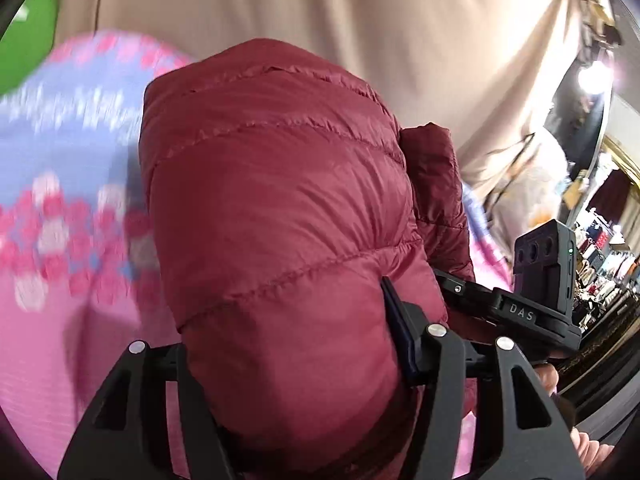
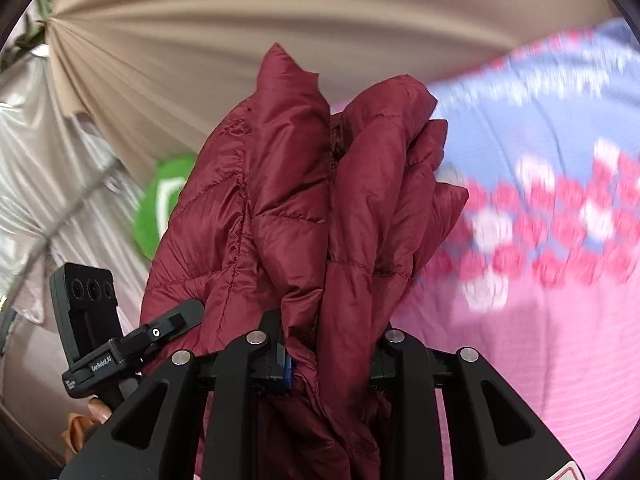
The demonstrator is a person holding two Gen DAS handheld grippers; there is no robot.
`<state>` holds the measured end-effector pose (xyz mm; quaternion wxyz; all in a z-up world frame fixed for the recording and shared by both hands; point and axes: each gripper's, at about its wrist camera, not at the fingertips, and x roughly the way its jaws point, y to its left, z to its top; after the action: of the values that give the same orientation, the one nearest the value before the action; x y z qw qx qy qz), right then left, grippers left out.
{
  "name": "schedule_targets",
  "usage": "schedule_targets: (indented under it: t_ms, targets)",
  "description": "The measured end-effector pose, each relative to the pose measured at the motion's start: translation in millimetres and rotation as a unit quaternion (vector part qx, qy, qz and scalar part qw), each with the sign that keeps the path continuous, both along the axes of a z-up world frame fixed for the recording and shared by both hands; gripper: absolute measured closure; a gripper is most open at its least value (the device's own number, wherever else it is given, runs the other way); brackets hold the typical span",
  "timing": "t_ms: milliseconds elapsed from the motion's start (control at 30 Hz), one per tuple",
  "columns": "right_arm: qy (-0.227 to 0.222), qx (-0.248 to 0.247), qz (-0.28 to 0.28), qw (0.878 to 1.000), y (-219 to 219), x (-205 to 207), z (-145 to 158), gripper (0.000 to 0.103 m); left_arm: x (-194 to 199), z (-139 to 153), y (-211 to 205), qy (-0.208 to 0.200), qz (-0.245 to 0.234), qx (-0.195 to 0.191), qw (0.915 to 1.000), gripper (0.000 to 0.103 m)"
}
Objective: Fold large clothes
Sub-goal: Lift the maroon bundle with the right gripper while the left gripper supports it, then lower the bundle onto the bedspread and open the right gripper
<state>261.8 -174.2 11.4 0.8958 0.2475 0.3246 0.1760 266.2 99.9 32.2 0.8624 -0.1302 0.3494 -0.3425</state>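
A maroon quilted puffer jacket [image 1: 272, 184] fills the middle of the left wrist view, bunched into a thick roll. My left gripper [image 1: 288, 332] is shut on that roll; its left finger is hidden under the fabric. In the right wrist view the same jacket [image 2: 288, 208] stands up in two folded lobes, and my right gripper [image 2: 328, 344] is shut on its lower edge. The two grippers hold the jacket close together above a pink and blue flowered bedspread [image 1: 60, 200] [image 2: 540, 240].
A beige curtain [image 1: 320, 8] [image 2: 280, 12] hangs behind the bed. A green round thing [image 1: 28, 40] [image 2: 168, 200] lies at the bed's far side. Silver fabric [image 2: 40, 140] hangs at the left. A mirror and clothes racks [image 1: 600, 256] stand to the right.
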Motion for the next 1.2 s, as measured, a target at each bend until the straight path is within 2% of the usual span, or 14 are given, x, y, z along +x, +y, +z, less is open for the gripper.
schedule_targets:
  t_ms: [100,167,233,267,400,467,600,733,833,900,967,1000,1067,1200]
  targets:
    - [0.013,0.0,-0.007,1.0,-0.9,4.3,-17.8,0.075,9.8,-21.5,8.3,0.019,0.009,-0.008,0.9997,0.045]
    - [0.024,0.014,-0.012,1.0,-8.0,8.2,-25.0,0.068,11.4,-27.8,10.3,0.033,0.01,-0.016,0.9993,0.039]
    - [0.038,0.015,-0.022,0.999,-13.8,12.6,-31.5,0.055,9.5,-31.9,14.7,0.04,0.02,-0.008,0.999,0.031]
    - [0.048,0.021,-0.026,0.998,-20.6,9.9,-34.7,0.052,7.8,-28.7,15.5,0.043,0.028,-0.003,0.9987,0.027]
    - [0.054,0.03,-0.043,0.997,-39.9,-15.7,-26.3,0.048,-4.7,-10.2,22.9,0.045,0.048,0.011,0.9978,0.026]
    - [0.034,0.014,-0.057,0.998,-49.1,-42.8,-9.8,0.048,-23.9,3.0,39.9,0.041,0.058,0.021,0.9973,0.025]
    - [0.012,-0.015,-0.03,0.999,-48.7,-86.5,11.6,0.048,-91.0,12.2,43.9,0.038,0.005,0.028,0.9989,0.018]
    - [0.03,0.013,0.0,0.999,-45.1,-105.1,-3.2,0.048,-139.5,-15.6,26.1,0.065,-0.025,0.074,0.9948,0.018]
    - [0.054,0.027,0.015,0.998,-30.1,-96.4,-19.2,0.048,-145.3,-39.4,9.5,0.069,-0.004,0.142,0.9875,0.021]
    - [0.06,0.031,0.022,0.997,-19.7,-89.7,-21.0,0.054,-141.3,-42.1,2.3,0.036,0.029,0.193,0.98,0.028]
    - [0.048,0.026,0.028,0.998,-10.9,-88.3,-12.6,0.076,-134.2,-36.0,3.0,0.007,0.052,0.209,0.9766,0.029]
    - [0.037,0.024,0.029,0.999,-8.7,-89.4,-6.8,0.088,-129.8,-32.5,2.1,0.002,0.062,0.215,0.9746,0.036]
    - [0.007,0.02,0.03,0.999,-7.1,-97.6,10.0,0.094,-117.8,-32.0,8.6,0.003,0.094,0.236,0.9672,0.046]
    - [-0.018,-0.021,0.004,1.0,-11.3,-114.3,19.6,0.098,-95.3,-42.8,16.1,0.043,0.105,0.237,0.9649,0.046]
